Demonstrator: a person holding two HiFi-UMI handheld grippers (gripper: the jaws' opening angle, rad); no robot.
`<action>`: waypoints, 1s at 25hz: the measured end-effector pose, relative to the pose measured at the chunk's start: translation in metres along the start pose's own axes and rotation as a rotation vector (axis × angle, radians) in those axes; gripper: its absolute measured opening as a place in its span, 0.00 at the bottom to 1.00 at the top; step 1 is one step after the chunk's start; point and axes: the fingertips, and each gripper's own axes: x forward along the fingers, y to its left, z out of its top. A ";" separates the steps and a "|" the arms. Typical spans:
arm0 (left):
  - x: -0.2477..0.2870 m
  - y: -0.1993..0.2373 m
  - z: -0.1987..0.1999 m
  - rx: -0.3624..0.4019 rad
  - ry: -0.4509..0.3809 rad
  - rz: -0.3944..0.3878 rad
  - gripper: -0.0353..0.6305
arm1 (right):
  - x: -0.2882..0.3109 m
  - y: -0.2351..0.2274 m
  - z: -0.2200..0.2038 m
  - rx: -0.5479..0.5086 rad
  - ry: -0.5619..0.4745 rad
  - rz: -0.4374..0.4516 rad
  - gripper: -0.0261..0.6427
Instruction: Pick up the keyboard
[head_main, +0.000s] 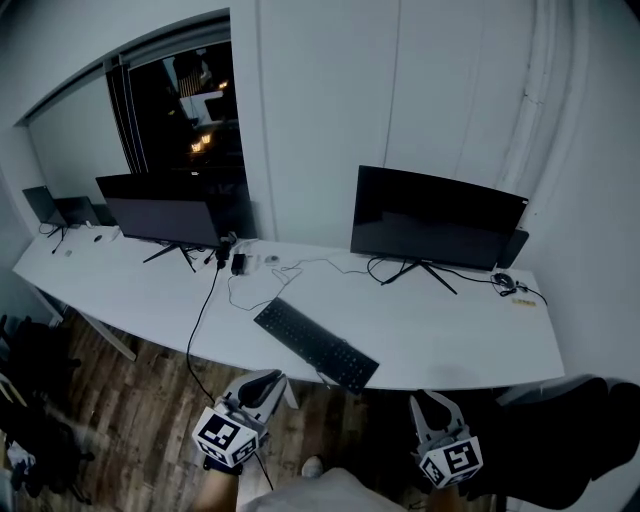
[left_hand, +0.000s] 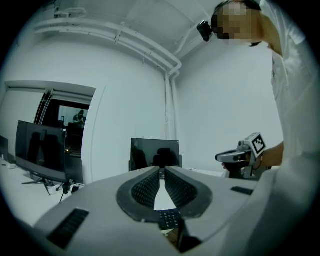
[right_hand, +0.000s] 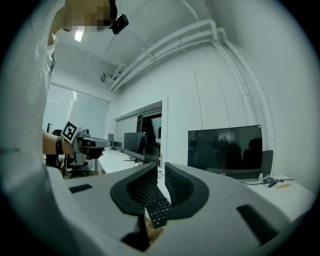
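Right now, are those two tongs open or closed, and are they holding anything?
Left tongs: closed, empty.
Right tongs: slightly open, empty.

A keyboard (head_main: 315, 345) is being carried askew at the desk's (head_main: 460, 335) front edge, with the left monitor (head_main: 165, 215) and right monitor (head_main: 435, 218) being kept along the back edge. The left gripper (head_main: 268, 380) and right gripper (head_main: 432, 400) are being held before the front edge.

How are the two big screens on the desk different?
The left monitor stands before the dark window; the right monitor before the white wall. Near the left monitor a black cable drops off the desk; by the right monitor cables stay on top. Both screens are dark.
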 end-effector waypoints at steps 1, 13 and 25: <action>0.005 0.007 -0.001 0.001 0.004 -0.002 0.10 | 0.009 -0.002 0.000 0.002 0.001 -0.001 0.11; 0.045 0.066 -0.014 0.006 0.032 -0.050 0.10 | 0.090 -0.005 -0.010 -0.002 0.036 0.025 0.13; 0.063 0.078 -0.077 -0.054 0.099 -0.092 0.10 | 0.140 0.012 -0.060 -0.015 0.173 0.147 0.20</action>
